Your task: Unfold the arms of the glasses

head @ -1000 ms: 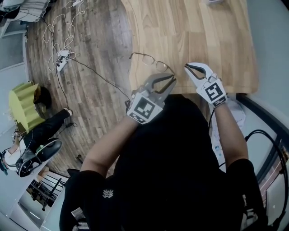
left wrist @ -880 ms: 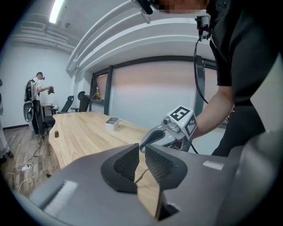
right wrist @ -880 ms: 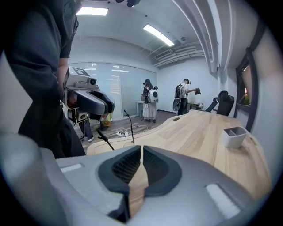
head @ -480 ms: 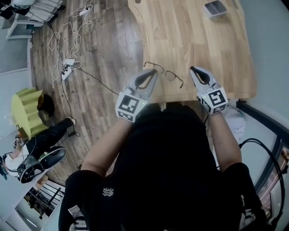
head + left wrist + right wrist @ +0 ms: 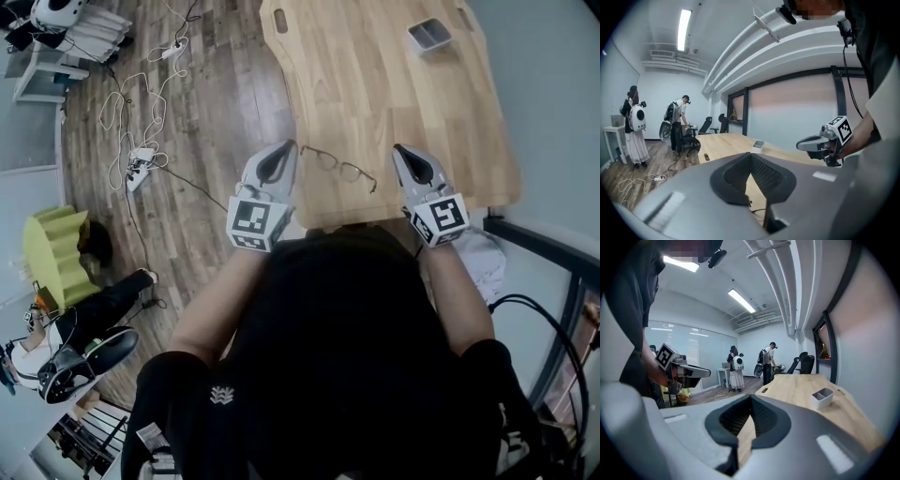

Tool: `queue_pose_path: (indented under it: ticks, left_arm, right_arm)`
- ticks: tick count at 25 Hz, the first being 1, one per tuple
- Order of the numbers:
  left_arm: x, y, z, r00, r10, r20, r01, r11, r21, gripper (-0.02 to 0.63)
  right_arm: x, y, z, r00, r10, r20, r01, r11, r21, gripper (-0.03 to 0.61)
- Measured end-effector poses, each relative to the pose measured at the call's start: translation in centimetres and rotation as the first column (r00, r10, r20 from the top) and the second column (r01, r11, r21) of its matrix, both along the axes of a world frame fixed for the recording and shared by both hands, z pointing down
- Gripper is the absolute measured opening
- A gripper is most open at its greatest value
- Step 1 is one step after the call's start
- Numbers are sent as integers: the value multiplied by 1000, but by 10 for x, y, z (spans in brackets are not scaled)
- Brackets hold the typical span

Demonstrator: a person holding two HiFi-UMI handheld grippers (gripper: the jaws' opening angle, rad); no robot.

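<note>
A pair of thin wire-framed glasses [image 5: 339, 169] is seen lying on a pale wooden table [image 5: 375, 75], close to its near edge. The left gripper [image 5: 284, 147] and the right gripper [image 5: 401, 151] are held either side of them, apart from them, each with jaws pressed together and nothing gripped. The glasses are judged light, springy and easily bent. The frame is best steadied at the bridge, and each arm taken near its hinge.

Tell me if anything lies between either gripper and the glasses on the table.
Nothing visible does. The thin wire-framed glasses lie on the bare light wooden table between the left gripper and the right gripper, both with jaws shut and empty. The small grey tray sits far beyond them.
</note>
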State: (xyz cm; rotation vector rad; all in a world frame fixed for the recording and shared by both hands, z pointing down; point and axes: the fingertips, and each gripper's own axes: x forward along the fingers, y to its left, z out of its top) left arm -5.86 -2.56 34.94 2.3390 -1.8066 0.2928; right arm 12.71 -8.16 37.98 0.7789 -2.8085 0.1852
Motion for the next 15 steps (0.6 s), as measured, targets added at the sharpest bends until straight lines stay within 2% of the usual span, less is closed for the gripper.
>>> queue_pose_path:
  ticks: [3,7,15]
  left_arm:
    - [-9,3,-11,999,-35,9,34,998,44,5]
    - [-19,7,-6,999,-48,1,48,999,25,6]
    - [-32,13,0,998,-60,5,60,998,13,6]
  right_arm:
    - [6,-8,-5,999,37,17,-37,999,-10,0]
    - [7,-17,-6,998,65,14,-64,998,-22,0]
    - [-8,-21,-7,999,45,23,-45,998,-32,0]
